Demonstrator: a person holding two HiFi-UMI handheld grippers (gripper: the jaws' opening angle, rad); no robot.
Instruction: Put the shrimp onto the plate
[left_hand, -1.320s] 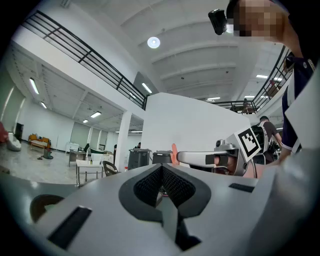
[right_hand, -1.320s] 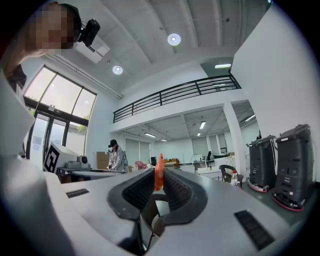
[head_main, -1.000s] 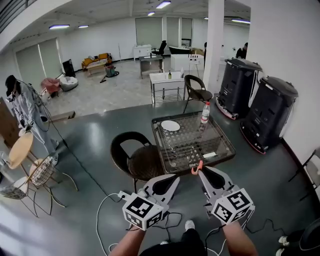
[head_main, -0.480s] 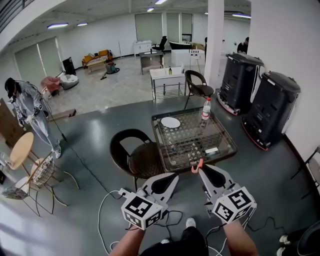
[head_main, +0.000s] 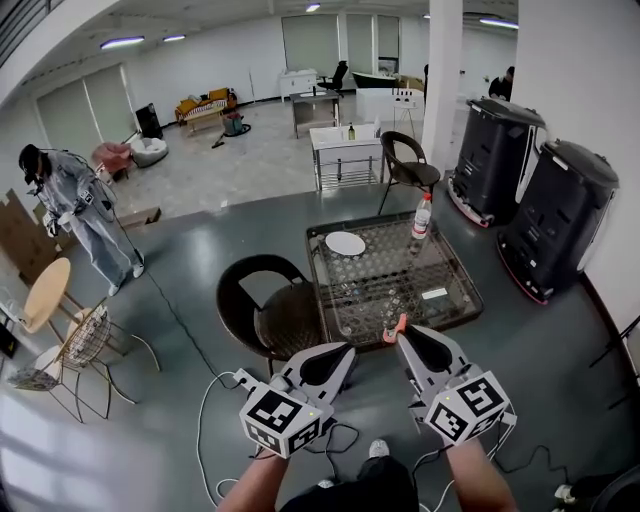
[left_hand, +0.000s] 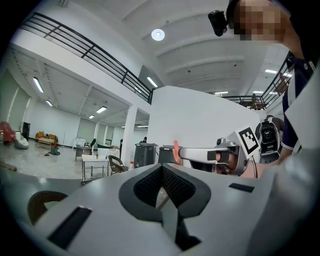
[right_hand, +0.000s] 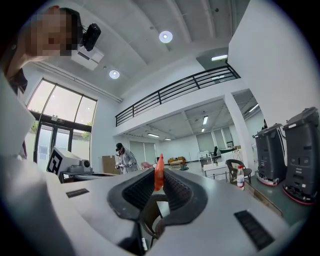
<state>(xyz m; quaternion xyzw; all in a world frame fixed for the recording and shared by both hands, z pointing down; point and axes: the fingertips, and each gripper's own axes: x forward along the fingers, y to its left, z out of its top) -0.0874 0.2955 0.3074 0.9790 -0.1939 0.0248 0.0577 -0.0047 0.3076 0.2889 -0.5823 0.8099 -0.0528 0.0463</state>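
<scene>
You've edged closer to the tabletop. Right gripper jaws clamp the shrimp, left gripper jaws pinched empty. Plate sits well ahead, so no drop yet.

I see two matching handheld units, the left gripper and the right gripper. Each has a light grey shell that tapers to two jaws lined with black ribbed pads. Black rectangular slots are recessed in the shell. At the near end, each unit carries a white cube printed with black square markers. A white cable leaves the left unit. I note dark trousers, a pale shoe and a black head camera.
</scene>
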